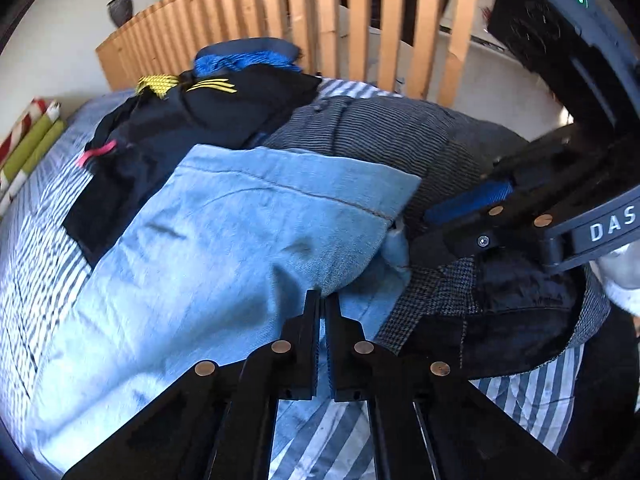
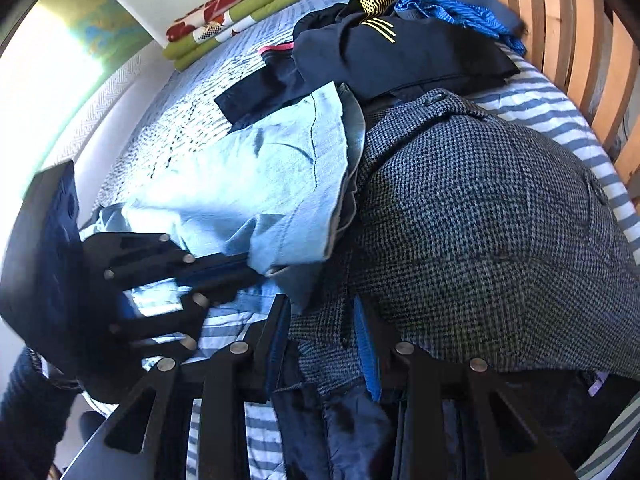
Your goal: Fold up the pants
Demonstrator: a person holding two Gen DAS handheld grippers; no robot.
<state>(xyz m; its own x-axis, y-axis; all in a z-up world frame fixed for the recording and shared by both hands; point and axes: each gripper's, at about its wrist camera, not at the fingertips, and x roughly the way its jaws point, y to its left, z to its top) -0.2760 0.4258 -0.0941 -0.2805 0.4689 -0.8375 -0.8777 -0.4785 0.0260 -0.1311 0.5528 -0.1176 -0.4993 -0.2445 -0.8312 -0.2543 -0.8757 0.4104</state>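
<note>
Tweed jacket [image 2: 480, 216], navy tracksuit [image 2: 400, 56], wooden slats [image 1: 320, 20].

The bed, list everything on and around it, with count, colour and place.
jeans: one, light blue, mid-bed, nearest the left gripper
tweed garment: one, grey-blue houndstooth, right of the jeans
dark clothes pile: navy-black, yellow stripes, behind the jeans
blue fabric: bright blue, by the slats
striped sheet: blue-white, underneath
folded bedding: green, red, white, far corner
wooden slats: tan, behind the bed
left gripper: black, shut, at the jeans' edge
right gripper: black, open over the tweed
</note>
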